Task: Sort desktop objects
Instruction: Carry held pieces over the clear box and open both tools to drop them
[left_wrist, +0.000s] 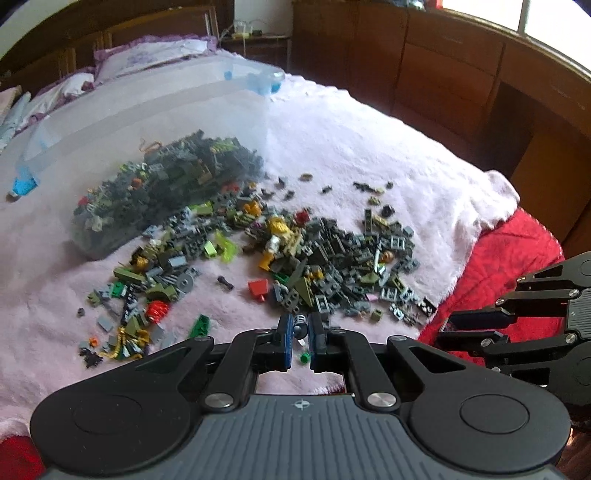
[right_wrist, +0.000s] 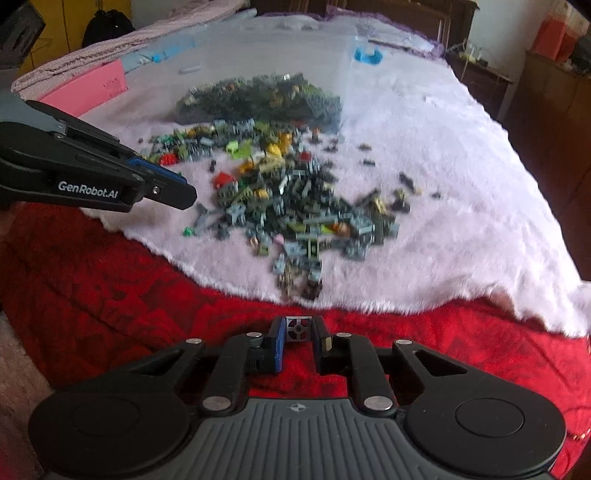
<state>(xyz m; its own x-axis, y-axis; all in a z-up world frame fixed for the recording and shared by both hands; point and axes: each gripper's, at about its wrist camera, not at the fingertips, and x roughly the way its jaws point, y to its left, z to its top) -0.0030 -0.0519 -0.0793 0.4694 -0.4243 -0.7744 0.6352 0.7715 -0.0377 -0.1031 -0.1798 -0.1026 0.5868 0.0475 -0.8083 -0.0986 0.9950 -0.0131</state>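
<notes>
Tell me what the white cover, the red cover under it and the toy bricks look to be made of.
White cover: plush faux fur or fleece, judging by its fuzzy pile and ragged edge. Red cover: woven or quilted fabric, matte, with a darker pattern; the exact fibre is unclear. Toy bricks: hard moulded plastic, mostly dull grey and olive, with studs and crisp edges.

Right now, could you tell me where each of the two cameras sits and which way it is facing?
Left wrist: on the left gripper, looking down along its fingers at the loose brick pile on the white fleece blanket; a small ribbed piece sits between its pads, and the right gripper enters from the right.
Right wrist: on the right gripper, over the red cover, clamping a grey printed tile; the left gripper enters from the left.
Shared: the pile, the blanket, the clear bin of bricks.
</notes>
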